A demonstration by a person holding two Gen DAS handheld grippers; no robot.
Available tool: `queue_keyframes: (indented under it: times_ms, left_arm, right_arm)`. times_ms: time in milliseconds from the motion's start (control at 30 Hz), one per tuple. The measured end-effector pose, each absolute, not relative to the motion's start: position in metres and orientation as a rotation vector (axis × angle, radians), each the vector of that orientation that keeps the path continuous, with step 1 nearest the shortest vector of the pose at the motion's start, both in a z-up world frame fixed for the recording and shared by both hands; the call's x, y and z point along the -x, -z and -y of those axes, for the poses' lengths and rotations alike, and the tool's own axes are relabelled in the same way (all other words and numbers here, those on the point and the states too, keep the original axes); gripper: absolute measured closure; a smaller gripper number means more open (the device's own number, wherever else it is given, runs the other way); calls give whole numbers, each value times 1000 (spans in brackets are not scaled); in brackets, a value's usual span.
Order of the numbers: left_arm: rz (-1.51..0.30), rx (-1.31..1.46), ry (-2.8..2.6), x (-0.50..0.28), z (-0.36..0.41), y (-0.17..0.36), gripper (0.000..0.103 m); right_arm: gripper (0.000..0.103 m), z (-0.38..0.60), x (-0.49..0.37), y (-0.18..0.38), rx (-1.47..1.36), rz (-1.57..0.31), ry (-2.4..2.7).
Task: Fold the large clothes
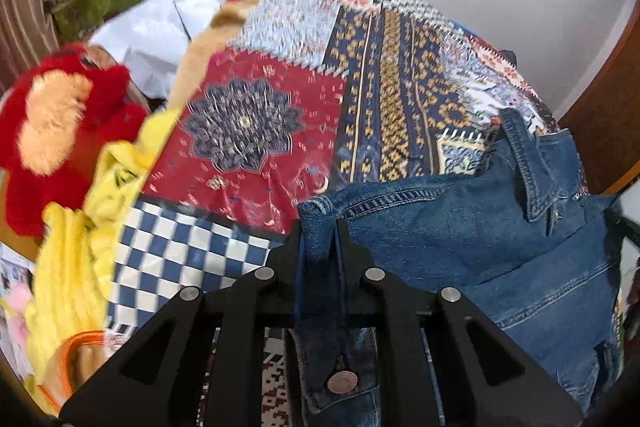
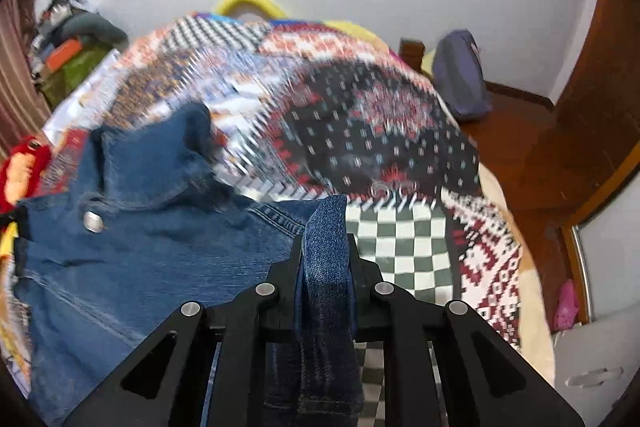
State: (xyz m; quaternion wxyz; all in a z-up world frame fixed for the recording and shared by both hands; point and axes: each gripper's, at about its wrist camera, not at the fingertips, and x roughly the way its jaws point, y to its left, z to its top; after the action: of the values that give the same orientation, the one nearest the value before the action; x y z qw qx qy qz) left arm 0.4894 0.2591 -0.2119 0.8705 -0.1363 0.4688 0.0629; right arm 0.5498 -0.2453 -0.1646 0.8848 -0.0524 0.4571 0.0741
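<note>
Left gripper [image 1: 319,239] pinches denim jacket [image 1: 460,227] edge; right gripper [image 2: 323,247] pinches it too, collar at 10 o'clock, over patchwork bedspread [image 1: 256,115].

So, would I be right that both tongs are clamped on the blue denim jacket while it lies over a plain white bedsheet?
Not quite: the left tongs and right tongs do clamp the blue denim jacket, but it lies over a multicoloured patchwork bedspread, as the left wrist view shows.

A bedroom: patchwork bedspread [image 1: 280,115], plush toys [image 1: 60,131].
</note>
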Motion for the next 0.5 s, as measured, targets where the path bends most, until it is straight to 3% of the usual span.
queue_keyframes:
  times_ms: [200, 367, 433, 467, 500]
  left_arm:
    - [-1031, 329, -139, -497, -266, 247, 90]
    - [-1048, 292, -175, -504, -261, 264, 81]
    - [-1047, 266, -184, -505, -256, 264, 81]
    - [-1049, 228, -190, -506, -252, 264, 80]
    - [-1054, 194, -194, -507, -248, 264, 80]
  right_arm:
    - [89, 255, -558, 202, 109, -1005, -132]
    - [86, 253, -559, 215, 159, -1023, -134]
    - [79, 251, -560, 216, 197, -1028, -115]
    - [64, 249, -560, 216, 232, -1025, -87]
    - [40, 248, -560, 216, 276, -1015, -44]
